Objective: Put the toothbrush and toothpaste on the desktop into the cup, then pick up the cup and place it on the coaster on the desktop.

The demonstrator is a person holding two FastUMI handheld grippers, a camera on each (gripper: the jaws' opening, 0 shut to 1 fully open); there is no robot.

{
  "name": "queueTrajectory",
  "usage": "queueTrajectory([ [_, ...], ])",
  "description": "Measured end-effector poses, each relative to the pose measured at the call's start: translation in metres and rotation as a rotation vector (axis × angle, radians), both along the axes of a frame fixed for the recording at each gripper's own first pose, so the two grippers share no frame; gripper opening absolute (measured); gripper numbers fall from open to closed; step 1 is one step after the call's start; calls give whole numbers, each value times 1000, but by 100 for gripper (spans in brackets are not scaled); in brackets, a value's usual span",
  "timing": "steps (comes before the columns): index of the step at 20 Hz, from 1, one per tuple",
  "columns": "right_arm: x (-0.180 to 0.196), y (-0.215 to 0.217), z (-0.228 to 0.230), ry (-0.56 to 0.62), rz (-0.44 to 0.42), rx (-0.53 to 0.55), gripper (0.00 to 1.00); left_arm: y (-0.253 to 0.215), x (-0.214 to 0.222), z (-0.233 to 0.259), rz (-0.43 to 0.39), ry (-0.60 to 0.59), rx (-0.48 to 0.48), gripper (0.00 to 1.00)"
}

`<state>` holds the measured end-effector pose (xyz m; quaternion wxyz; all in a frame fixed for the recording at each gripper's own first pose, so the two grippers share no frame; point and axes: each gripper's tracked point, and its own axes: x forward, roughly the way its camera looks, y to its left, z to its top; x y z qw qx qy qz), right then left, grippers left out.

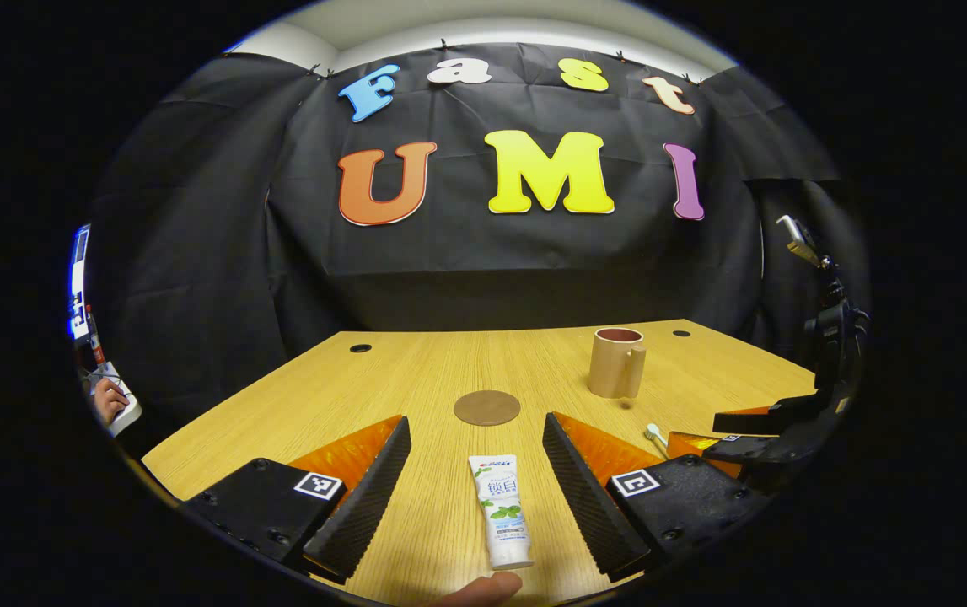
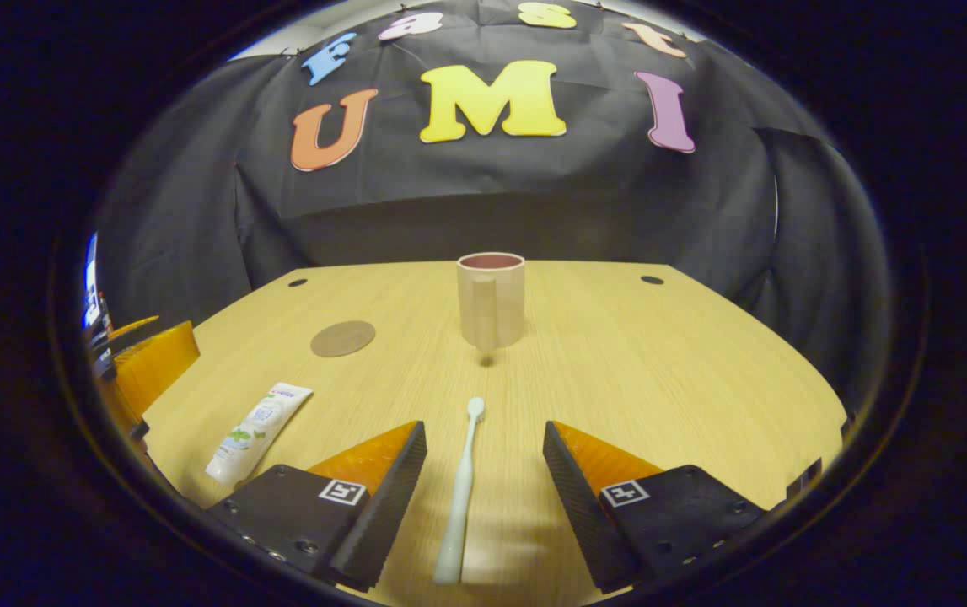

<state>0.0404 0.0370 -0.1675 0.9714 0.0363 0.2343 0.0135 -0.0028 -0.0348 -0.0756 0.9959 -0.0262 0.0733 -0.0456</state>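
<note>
Toothbrush (image 2: 460,493) between spread fingers (image 2: 382,497)

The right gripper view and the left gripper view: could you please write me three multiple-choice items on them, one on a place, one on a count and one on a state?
1. Where does the pale, slim plastic toothbrush lie in the right gripper view?
A. inside the cup
B. flat on the wooden desktop between the right tool's fingers
C. on the coaster

2. How many round brown coasters are on the desktop?
A. one
B. two
C. three

3. In what state is the left tool?
A. shut on the toothpaste
B. shut on nothing
C. open around the white toothpaste tube

Answers: 1 B, it lies on the wood between the spread fingers, short of the tan handled cup. 2 A, a single disc shows. 3 C, the fingers stand apart on either side of the tube without touching it.
</note>
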Motion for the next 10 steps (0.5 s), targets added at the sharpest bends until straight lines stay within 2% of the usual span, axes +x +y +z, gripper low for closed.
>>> queueTrajectory([
  [5,13,6,-12,56,0,12,74,-5,1,-14,-3,45,-10,100],
  [6,15,6,-13,59,-3,1,65,-5,2,-15,-3,46,-2,100],
  [7,16,6,-14,68,-4,-7,66,-5,3,-18,-3,49,5,100],
  [10,15,12,-19,102,4,-8,52,-6,4,-23,-6,64,7,100],
])
